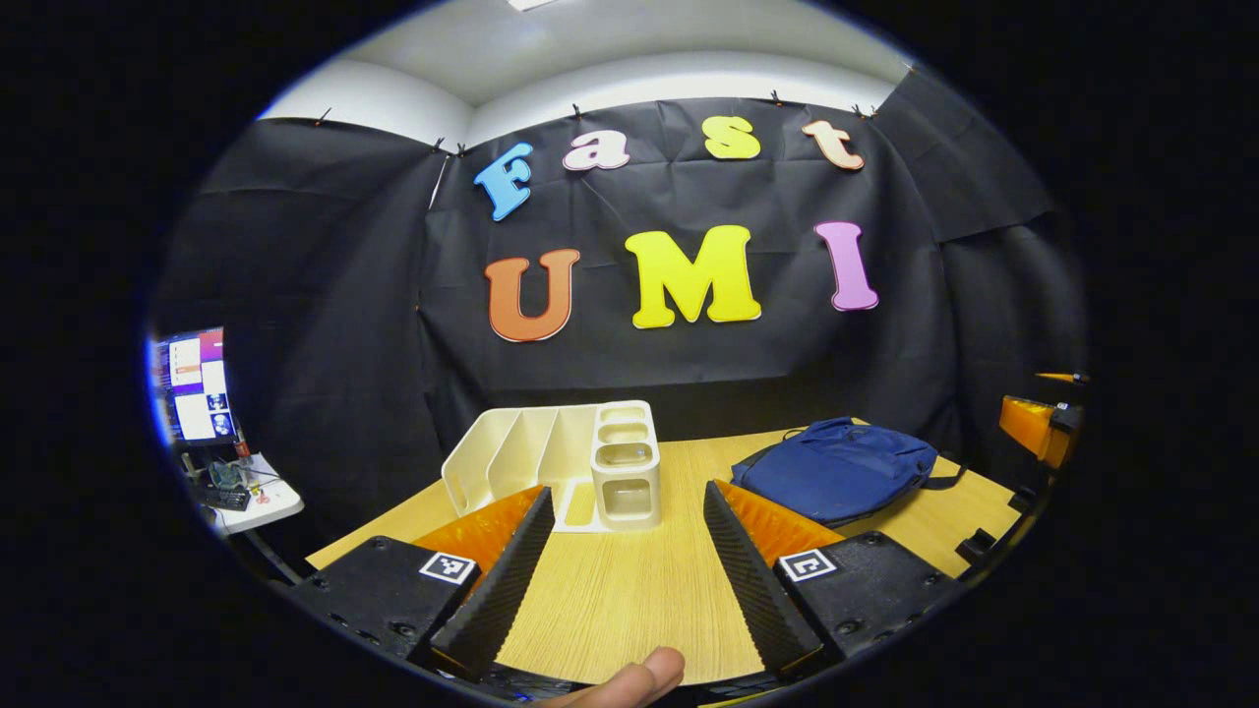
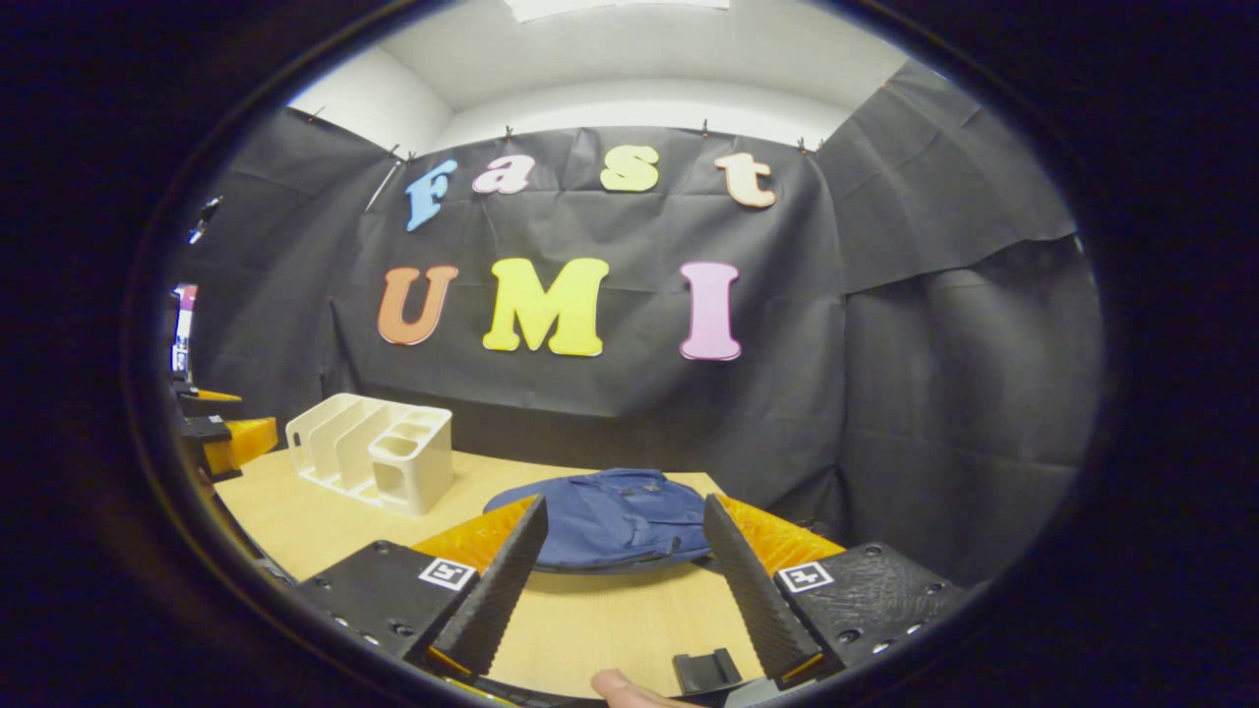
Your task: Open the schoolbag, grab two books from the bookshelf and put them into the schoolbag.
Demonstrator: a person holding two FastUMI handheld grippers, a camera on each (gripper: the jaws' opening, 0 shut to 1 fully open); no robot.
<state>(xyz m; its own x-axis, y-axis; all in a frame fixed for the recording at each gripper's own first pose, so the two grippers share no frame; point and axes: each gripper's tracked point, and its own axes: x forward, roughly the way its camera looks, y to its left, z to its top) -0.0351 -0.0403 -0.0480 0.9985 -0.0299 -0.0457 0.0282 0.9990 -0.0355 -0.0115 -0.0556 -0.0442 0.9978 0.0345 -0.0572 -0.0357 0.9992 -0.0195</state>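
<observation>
you are holding both grippers above the near edge of the wooden table [image 1: 629, 600], each with its fingers spread wide and gripping nothing. the left gripper [image 1: 620, 560] is facing the white desktop bookshelf [image 1: 556, 467], which is standing upright toward the far left of the table, its slanted dividers open to the front and its small square compartments at the right end; no books can be made out in its slots from here. the right gripper [image 2: 625, 565] is pointing at the blue schoolbag [image 2: 610, 531], which is lying flat toward the far side of the table, apparently zipped shut, well apart from the bookshelf [image 2: 374, 452]. in the left gripper view the schoolbag [image 1: 836, 472] is lying to the right of the shelf, with a strap trailing off its right side. each gripper is lined up with its own target, presumably so that the right can start on the zip while the left is waiting near the shelf. a fingertip [image 1: 639, 678] of the holding hand is showing at the bottom edge. judging by this layout, you are starting the task: the bag is not yet open.
</observation>
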